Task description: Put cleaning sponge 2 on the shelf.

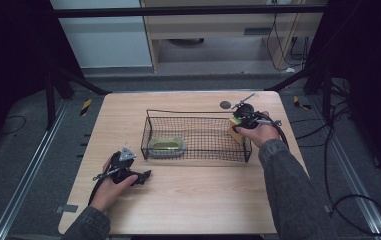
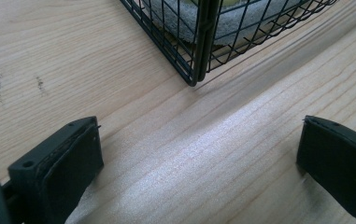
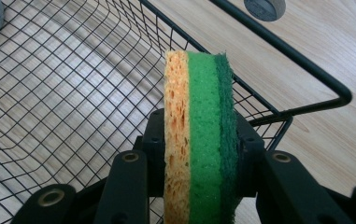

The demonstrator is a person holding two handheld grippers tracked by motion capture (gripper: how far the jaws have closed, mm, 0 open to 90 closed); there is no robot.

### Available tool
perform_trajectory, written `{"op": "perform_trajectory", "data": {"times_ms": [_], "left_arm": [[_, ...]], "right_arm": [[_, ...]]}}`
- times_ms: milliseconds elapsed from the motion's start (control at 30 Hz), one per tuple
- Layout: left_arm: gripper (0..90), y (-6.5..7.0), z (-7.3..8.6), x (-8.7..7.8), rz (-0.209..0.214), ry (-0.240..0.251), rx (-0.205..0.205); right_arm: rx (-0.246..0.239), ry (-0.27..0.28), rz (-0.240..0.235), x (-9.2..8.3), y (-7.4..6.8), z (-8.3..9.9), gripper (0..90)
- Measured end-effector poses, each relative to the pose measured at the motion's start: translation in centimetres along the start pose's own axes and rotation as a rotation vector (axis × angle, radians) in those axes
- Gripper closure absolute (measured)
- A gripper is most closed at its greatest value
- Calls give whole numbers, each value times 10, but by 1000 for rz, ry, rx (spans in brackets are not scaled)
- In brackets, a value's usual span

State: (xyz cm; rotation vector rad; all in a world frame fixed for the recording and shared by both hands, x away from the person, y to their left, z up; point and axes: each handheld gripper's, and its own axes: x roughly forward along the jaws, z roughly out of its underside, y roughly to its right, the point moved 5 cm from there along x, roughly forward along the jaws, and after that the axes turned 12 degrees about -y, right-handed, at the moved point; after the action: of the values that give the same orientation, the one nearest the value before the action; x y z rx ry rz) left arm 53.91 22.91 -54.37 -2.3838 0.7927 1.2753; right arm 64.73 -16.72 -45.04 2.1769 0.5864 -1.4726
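Green-and-yellow sponge (image 3: 199,140) in right gripper (image 3: 199,154) over wire basket (image 1: 196,118)

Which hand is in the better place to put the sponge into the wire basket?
The right. The right gripper is shut on the sponge at the basket rim. The left gripper is open over bare table, outside the basket's corner.

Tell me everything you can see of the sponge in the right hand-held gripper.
The three-layer sponge has a porous yellow-orange layer, a bright green middle layer and a dark green scouring layer. It stands on edge, clamped flat-side to flat-side between the black jaws of the right hand-held gripper, layers running upright. In the high view it sits at the right end of the black wire basket, above its rim. Its lower part is hidden by the jaws.
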Motion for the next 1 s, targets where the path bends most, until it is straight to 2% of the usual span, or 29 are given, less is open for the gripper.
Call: {"op": "perform_trajectory", "data": {"times_ms": [300,733,900,1000], "left_arm": [[0,0,0,0,2,0,-2],[0,0,0,0,3,0,-2],[0,0,0,0,3,1,-2],[0,0,0,0,3,0,-1]], "right_arm": [[-21,-11,6,6,-3,2,652],[-19,-21,11,8,-6,1,640],[-15,-25,7,7,-8,1,547],[-17,-22,5,4,-9,1,532]]}}
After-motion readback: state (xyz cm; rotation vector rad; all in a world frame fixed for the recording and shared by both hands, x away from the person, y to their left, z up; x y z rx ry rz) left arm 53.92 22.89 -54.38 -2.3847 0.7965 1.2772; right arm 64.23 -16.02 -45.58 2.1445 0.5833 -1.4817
